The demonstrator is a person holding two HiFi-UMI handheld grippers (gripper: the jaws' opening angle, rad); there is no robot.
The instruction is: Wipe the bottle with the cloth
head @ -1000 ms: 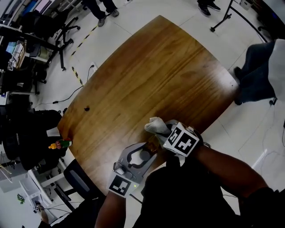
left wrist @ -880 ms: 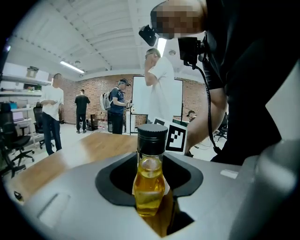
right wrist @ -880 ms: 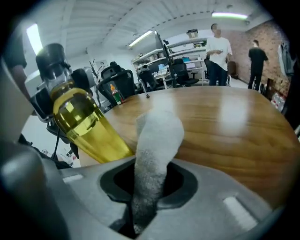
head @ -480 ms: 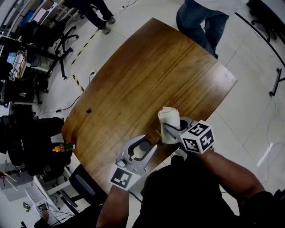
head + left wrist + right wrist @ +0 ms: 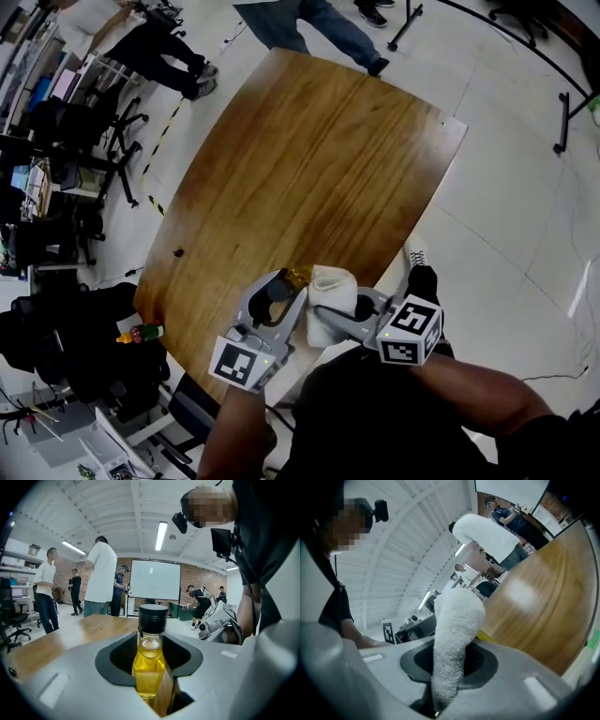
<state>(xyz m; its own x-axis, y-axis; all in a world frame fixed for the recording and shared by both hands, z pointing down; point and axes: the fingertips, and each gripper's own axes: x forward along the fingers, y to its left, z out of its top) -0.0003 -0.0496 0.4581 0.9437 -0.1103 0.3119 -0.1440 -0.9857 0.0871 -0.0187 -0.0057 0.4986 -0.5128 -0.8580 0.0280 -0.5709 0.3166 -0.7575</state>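
A small bottle [image 5: 150,660] of yellow liquid with a black cap stands upright between my left gripper's [image 5: 151,667] jaws, which are shut on its body. In the head view only the bottle's amber top [image 5: 298,275] shows ahead of the left gripper [image 5: 284,292], near the table's front edge. My right gripper [image 5: 324,315] is shut on a folded white cloth [image 5: 334,290], which sits right beside the bottle on its right. In the right gripper view the cloth [image 5: 453,634] rises out of the jaws, with a yellow bit of the bottle [image 5: 488,636] just behind it.
Both grippers hang over the near edge of a big wooden table [image 5: 309,159]. A small dark object [image 5: 178,251] lies at its left edge. People [image 5: 309,21] stand at the far end. Office chairs and desks [image 5: 56,150] fill the left side.
The right gripper has swung and rolled with the cloth, from pointing up the table to pointing left at the bottle. The left gripper still holds the bottle. People have walked past the far end.
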